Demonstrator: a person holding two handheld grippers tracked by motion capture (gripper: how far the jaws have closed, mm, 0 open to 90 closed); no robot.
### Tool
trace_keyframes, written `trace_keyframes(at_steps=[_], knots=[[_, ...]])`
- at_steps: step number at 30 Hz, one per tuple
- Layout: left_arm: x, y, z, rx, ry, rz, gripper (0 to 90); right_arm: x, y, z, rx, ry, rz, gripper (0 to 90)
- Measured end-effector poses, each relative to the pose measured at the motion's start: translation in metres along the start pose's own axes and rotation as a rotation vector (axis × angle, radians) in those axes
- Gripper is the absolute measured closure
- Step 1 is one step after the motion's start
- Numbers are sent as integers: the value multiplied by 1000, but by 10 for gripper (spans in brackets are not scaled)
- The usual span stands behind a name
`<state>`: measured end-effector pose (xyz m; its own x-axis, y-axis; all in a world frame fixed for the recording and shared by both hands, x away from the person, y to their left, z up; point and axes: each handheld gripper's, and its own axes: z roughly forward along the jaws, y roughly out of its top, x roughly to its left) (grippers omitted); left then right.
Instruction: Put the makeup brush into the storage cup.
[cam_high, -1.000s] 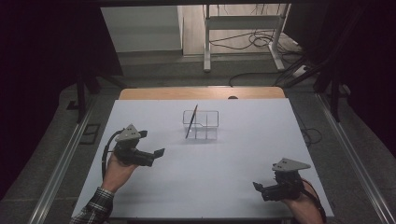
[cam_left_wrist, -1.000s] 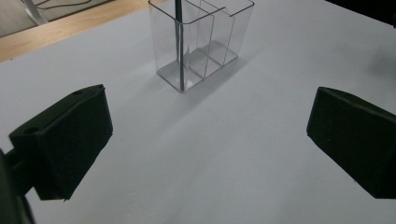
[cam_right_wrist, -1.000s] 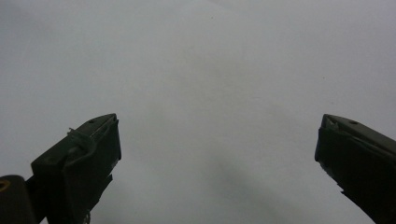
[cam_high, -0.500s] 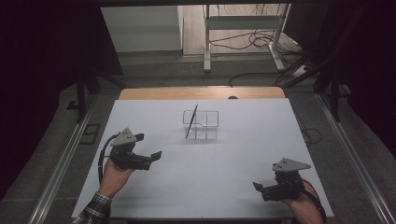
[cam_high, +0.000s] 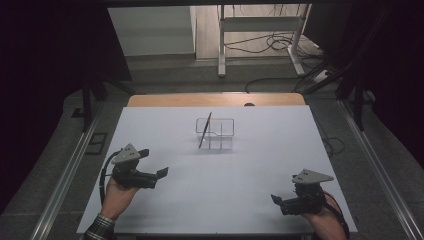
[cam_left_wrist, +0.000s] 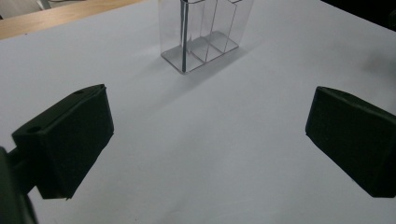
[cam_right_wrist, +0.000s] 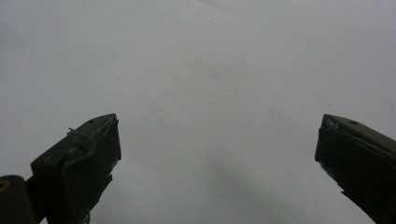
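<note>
High view: clear compartmented holder (cam_high: 216, 134) at table (cam_high: 250, 200) centre, dark thin stick (cam_high: 205, 130) leaning in its left compartment, long axis near upright, top tilted right and away. Left gripper (cam_high: 161, 174), jaws wide, empty, the nearer one; holder lies ahead and to its right. Right gripper (cam_high: 276, 200), jaws wide, empty, well apart.

Left gripper view: holder (cam_left_wrist: 205, 32) ahead between jaws, stick (cam_left_wrist: 184, 42) near-vertical.

Right gripper view: bare table (cam_right_wrist: 210, 93), jaws spread.

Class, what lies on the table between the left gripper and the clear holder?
Nothing: in the left gripper view, only bare white table lies between the left gripper and the clear holder.
</note>
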<state>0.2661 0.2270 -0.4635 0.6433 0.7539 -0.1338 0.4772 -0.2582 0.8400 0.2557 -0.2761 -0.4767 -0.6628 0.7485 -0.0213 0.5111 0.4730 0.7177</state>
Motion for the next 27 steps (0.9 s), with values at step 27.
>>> trace_keyframes(at_steps=[27], knots=[[-7,-22,-21,15,33,-17,19,1,0,0,-19,-25,12,2]])
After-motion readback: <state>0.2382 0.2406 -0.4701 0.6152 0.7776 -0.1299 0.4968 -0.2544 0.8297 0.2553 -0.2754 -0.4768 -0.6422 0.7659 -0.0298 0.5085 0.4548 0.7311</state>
